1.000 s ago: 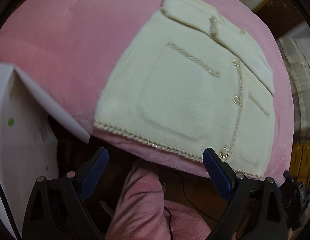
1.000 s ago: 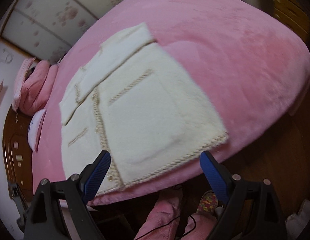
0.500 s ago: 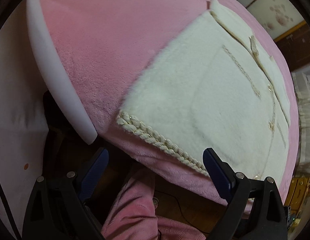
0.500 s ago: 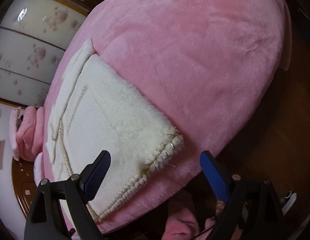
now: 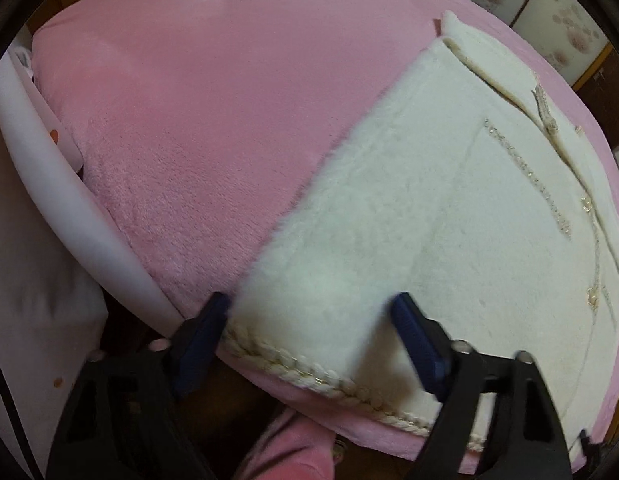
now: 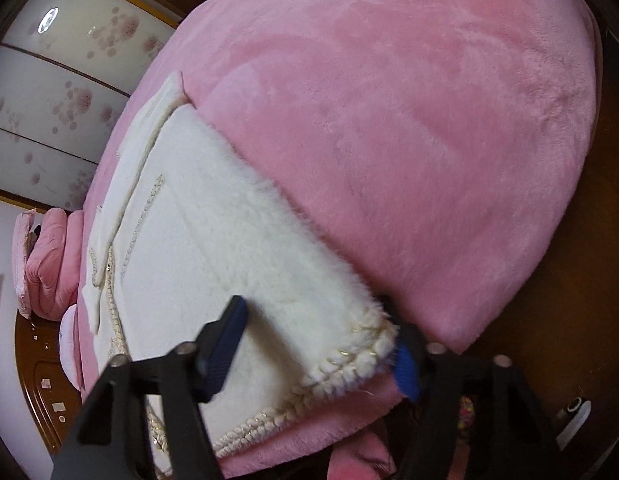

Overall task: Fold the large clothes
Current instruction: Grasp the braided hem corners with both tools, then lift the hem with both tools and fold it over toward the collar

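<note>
The cream jacket (image 5: 429, 220) lies flat on the pink bed (image 5: 197, 112), front up, its braided hem (image 5: 309, 376) along the bed's near edge. Its sleeves look already turned in over the chest at the far end from both grippers, so the side folds seem done; what appears left is to lift the hem and carry it up over the body, perhaps more than once.

The left gripper (image 5: 309, 328) straddles the hem corner on its side. Its jaws are closing but stand well apart, with the corner between them: one finger sits just off the jacket's side edge over the pink cover, the other on the fleece further in. No pinch shows yet.

The right gripper (image 6: 313, 340) is at the opposite hem corner (image 6: 369, 336), jaws also closing and narrower. One finger (image 6: 225, 344) lies on top of the fleece; the other is tucked against the corner's outer edge, touching the braid. Fabric is between them, but the pads do not yet look pressed together on it.
</note>
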{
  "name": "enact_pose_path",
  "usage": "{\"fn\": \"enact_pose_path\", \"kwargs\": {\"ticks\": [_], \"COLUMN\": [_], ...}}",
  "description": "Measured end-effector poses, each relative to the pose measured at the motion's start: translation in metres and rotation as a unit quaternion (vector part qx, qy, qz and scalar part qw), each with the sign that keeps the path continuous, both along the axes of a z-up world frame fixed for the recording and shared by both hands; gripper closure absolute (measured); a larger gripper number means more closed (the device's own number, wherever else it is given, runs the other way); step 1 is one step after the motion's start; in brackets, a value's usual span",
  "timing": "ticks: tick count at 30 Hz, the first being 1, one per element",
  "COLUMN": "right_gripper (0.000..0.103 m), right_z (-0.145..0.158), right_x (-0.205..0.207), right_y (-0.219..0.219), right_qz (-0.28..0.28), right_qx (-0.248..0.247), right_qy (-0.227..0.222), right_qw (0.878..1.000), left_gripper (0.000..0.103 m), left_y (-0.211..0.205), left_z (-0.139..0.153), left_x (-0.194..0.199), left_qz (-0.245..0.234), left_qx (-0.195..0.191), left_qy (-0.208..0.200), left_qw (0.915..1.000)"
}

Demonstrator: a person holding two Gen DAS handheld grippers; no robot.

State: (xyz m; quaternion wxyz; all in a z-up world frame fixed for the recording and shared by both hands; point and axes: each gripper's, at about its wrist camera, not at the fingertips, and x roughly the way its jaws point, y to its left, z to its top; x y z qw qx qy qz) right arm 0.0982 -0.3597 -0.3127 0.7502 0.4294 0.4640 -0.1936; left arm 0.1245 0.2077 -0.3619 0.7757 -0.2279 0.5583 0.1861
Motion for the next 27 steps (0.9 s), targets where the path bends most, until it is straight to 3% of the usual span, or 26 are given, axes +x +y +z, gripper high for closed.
{"fn": "enact_pose_path", "kwargs": {"ticks": [4,6,8,10,12,15,19,22,27], "right_gripper": [0.075,0.082,0.084,0.085,0.085,0.085,0.087,0.087,0.087], "right_z": [0.004,0.010,0.018,0.027,0.037,0.056,0.079,0.090,0.104], "right_x": [-0.006,-0.006,-0.001,0.007,0.019,0.041,0.068,0.086,0.102], "right_y": [-0.007,-0.006,0.001,0.008,0.019,0.039,0.065,0.084,0.102], "right_qz": [-0.009,-0.004,0.007,0.026,0.051,0.097,0.149,0.196,0.228], "right_qx": [0.028,0.048,0.060,0.065,0.063,0.036,-0.018,-0.072,-0.103], "right_qy": [-0.002,-0.012,-0.022,-0.028,-0.031,-0.028,-0.023,0.005,0.018], "right_qw": [1.000,0.999,0.998,0.997,0.996,0.994,0.988,0.978,0.968], "left_gripper": [0.043,0.048,0.059,0.077,0.084,0.086,0.085,0.085,0.086], "left_y": [-0.011,-0.020,-0.030,-0.037,-0.042,-0.049,-0.058,-0.063,-0.066], "left_z": [0.008,0.012,0.020,0.028,0.040,0.059,0.085,0.096,0.112], "left_x": [0.007,0.013,0.023,0.030,0.035,0.044,0.046,0.056,0.066], "left_qz": [0.020,0.012,-0.008,-0.021,-0.031,-0.038,-0.031,-0.033,-0.056], "left_qx": [0.000,0.003,0.015,0.027,0.010,-0.042,-0.024,-0.030,-0.034], "left_qy": [0.022,0.039,0.065,0.079,0.070,0.039,0.043,0.058,0.063], "left_qw": [0.9996,0.9992,0.9977,0.9962,0.9970,0.9976,0.9983,0.9973,0.9958]}}
